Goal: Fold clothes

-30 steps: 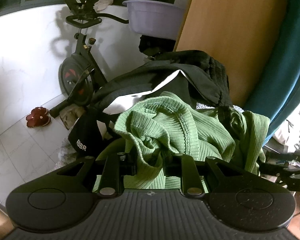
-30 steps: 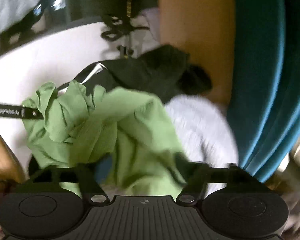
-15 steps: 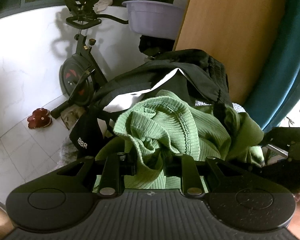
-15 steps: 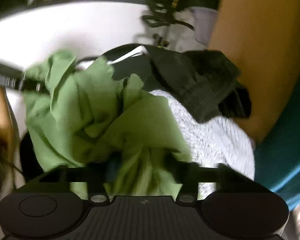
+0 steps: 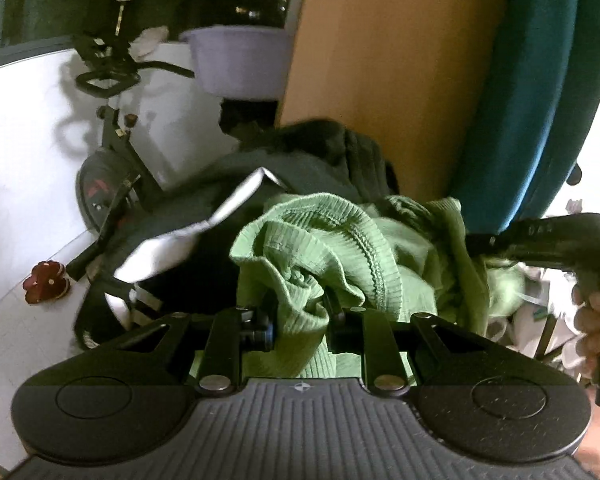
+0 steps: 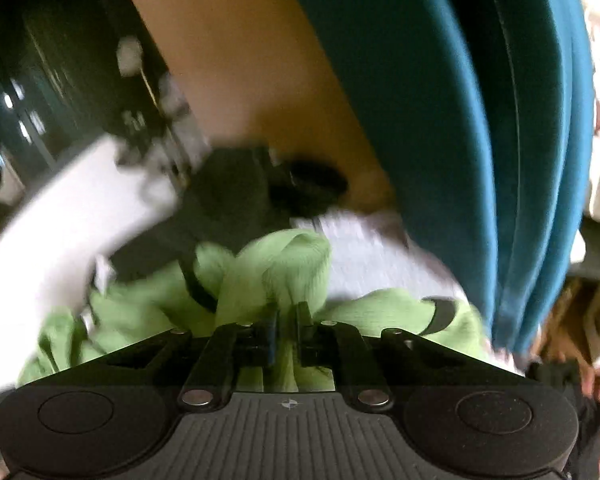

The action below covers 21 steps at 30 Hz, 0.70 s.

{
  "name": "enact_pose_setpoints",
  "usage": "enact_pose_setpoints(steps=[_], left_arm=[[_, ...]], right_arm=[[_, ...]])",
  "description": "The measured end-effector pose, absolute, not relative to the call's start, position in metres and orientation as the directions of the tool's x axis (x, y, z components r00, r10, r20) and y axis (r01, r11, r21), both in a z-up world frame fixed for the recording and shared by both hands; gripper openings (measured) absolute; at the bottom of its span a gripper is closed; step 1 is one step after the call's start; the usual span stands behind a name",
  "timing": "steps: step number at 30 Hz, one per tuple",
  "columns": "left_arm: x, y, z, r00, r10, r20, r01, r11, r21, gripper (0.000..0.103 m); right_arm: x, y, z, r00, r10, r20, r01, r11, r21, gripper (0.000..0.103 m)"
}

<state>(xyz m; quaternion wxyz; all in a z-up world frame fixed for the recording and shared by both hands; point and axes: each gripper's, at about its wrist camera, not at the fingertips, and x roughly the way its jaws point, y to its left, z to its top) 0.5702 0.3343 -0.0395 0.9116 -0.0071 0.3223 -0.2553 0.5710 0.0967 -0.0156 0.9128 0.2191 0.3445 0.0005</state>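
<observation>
Both claws, left claw [image 5: 300, 320] and right claw [image 6: 287, 330], pinch green sweater [image 5: 340, 248].

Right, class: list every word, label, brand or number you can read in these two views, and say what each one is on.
No text can be read with certainty.
Raised marks on the side of the right gripper: too small and blurred to read.
Red mark on the exercise bike's flywheel: a shape, no legible letters.
Green sweater: no print or label showing.
Right wrist view: motion-blurred, nothing legible.
</observation>
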Motion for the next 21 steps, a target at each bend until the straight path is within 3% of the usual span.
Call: enact_pose_setpoints(steps=[13,18,21], left_arm=[[0.574,0.329,-0.054,0.639,-0.458,-0.618,0.476,0.867,-0.151,0.022],[0.576,0.329,-0.055,0.636,-0.462,-0.618,0.475,0.866,-0.159,0.022],[0.576,0.332,-0.055,0.632,-0.469,-0.617,0.476,0.863,-0.169,0.022]], right_arm=[[0.550,0.105,-0.029,0.620,0.407,-0.671,0.068,0.824,0.562,0.009],[0.540,0.111,-0.024,0.647,0.312,-0.696,-0.007,0.915,0.404,0.037],[0.528,0.103,-0.028,0.639,0.335,-0.693,-0.012,0.904,0.426,0.053]])
